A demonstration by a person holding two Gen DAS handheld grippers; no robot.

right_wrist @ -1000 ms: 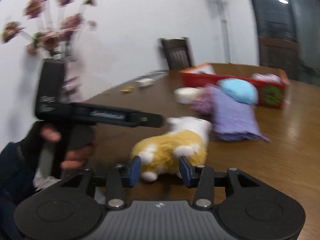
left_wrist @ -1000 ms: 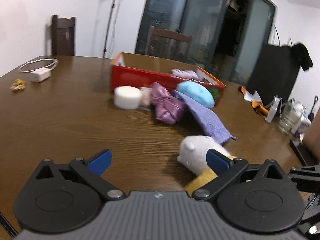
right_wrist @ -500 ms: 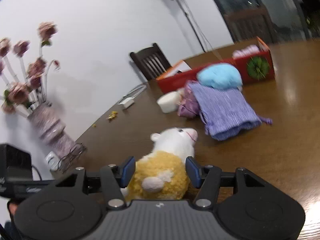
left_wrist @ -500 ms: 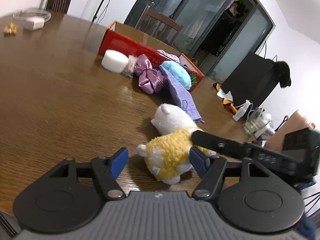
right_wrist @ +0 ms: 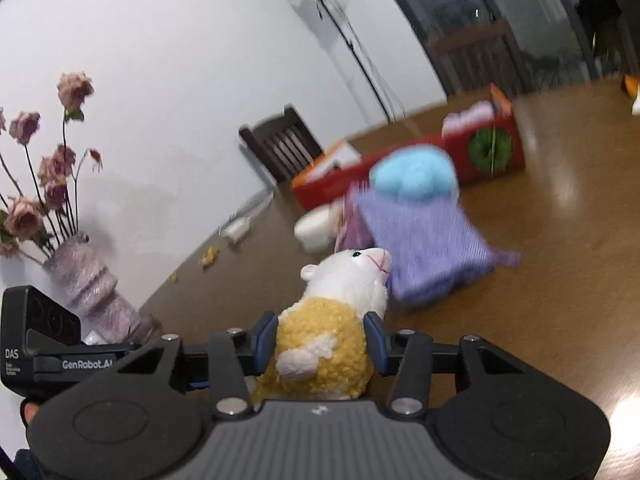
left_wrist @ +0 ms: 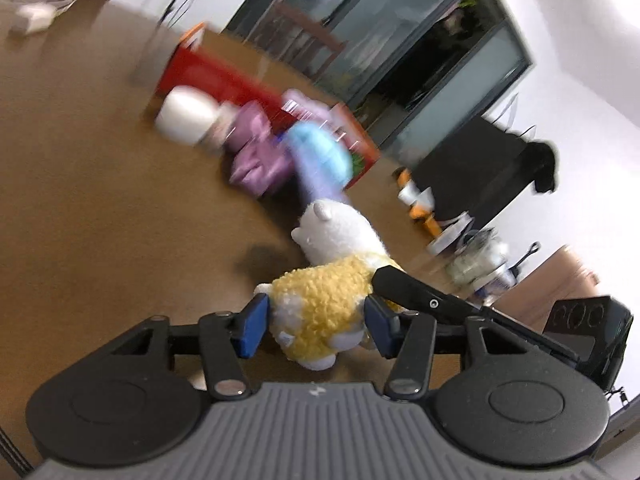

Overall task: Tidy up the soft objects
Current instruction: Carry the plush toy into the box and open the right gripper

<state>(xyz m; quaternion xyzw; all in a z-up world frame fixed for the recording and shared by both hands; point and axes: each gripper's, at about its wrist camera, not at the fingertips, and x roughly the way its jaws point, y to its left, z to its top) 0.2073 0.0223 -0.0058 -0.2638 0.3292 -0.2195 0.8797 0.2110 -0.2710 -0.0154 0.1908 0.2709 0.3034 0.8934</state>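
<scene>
Yellow-and-white fleecy plush toy point(left_wrist: 320, 312) sits between both closing grippers: the right gripper point(right_wrist: 322, 344) pinches its body, and the left gripper point(left_wrist: 316, 326) touches its rump. Opposed pulls could tear it or drop it onto the brown wooden table point(left_wrist: 100, 220).

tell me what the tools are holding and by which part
Both tools, left and right, are closing on the plush toy, pads against the sides of its yellow body.

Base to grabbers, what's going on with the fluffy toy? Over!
Left gripper and right gripper both closing, pads against the yellow plush toy. Red box beyond. Purple cloth and blue ball lie between.
</scene>
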